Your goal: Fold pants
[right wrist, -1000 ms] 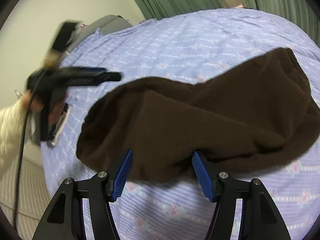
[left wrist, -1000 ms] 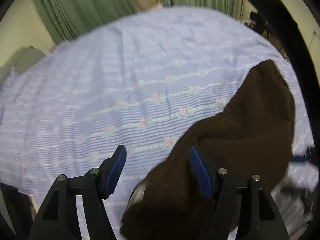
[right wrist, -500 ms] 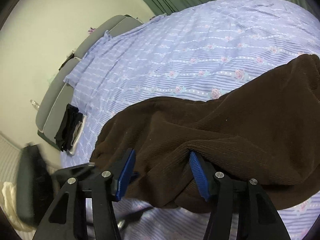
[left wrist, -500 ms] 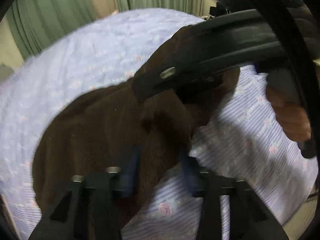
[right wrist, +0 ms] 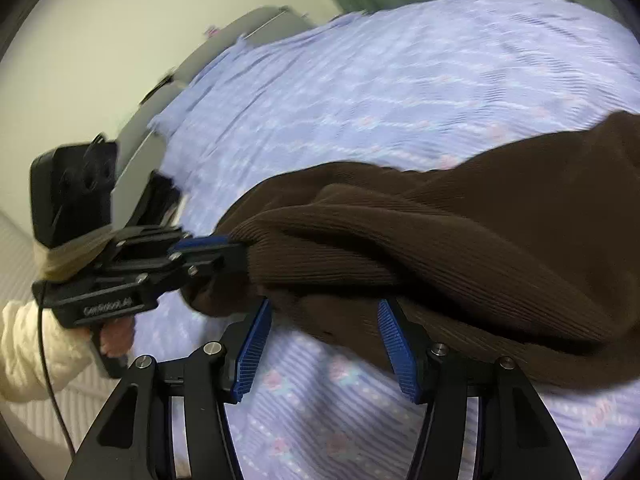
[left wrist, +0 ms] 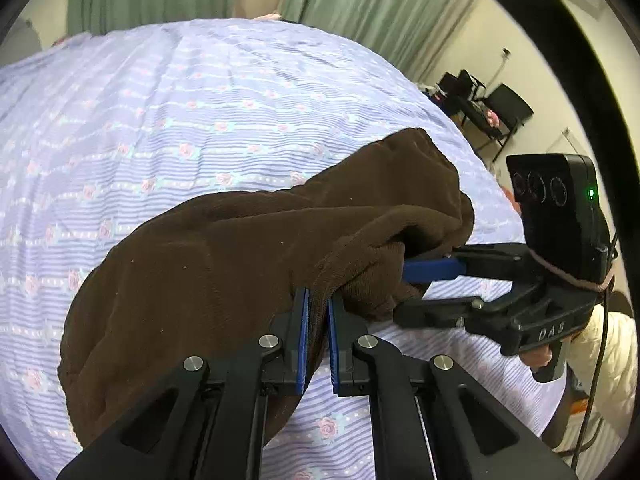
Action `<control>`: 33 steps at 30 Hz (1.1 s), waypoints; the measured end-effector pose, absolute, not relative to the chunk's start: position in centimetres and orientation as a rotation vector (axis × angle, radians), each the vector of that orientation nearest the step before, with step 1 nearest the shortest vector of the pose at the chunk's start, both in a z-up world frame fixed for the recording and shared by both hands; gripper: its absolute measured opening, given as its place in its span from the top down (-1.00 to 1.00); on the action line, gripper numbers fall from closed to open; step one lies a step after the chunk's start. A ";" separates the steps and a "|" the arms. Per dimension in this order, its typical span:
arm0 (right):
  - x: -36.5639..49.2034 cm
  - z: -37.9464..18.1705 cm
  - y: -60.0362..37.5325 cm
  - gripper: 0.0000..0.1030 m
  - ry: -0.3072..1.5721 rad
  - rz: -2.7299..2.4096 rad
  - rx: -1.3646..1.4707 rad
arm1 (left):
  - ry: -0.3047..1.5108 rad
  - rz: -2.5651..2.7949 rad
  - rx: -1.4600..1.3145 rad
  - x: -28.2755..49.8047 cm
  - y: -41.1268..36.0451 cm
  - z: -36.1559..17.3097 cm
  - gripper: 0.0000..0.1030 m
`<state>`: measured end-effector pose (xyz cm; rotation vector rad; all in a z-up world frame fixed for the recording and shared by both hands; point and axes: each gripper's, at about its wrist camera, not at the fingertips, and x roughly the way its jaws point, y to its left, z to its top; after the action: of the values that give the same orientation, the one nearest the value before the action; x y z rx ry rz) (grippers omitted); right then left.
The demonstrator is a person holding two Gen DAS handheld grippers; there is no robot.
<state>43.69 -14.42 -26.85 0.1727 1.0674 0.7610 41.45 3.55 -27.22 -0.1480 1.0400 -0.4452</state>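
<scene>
Lavender floral bedsheet (left wrist: 192, 128) spreads under my grippers. My left gripper (left wrist: 317, 334) has just closed, pinching a fold of the brown pants (left wrist: 208, 280). My right gripper (right wrist: 322, 344) stands half open around bunched fabric near the bed's edge.

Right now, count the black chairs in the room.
2, both beyond the bed's far right corner by the wall: one nearer the curtain, one to its right. Others may be hidden.

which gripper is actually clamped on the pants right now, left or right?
The left gripper: its blue pads are pinched tight on a fold of the brown pants. The right gripper stands open, pads apart around the pants' edge, not pressing it.
</scene>
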 end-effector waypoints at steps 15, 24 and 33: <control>41.6 -32.1 -11.8 0.56 1.211 0.772 0.206 | 1.039 -0.100 -0.203 34.6 11.6 -26.3 -0.26; 35.5 -31.0 -9.9 0.61 1.161 0.530 0.072 | 1.128 0.106 -0.336 33.9 17.4 -31.7 -0.26; 35.3 -31.6 -8.5 0.61 1.183 0.397 0.059 | 1.187 0.056 -0.711 35.4 19.1 -37.6 -0.26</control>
<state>35.34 -8.49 -31.59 0.0593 1.1834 0.3966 35.41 19.13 -37.60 -0.7110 1.1869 0.0556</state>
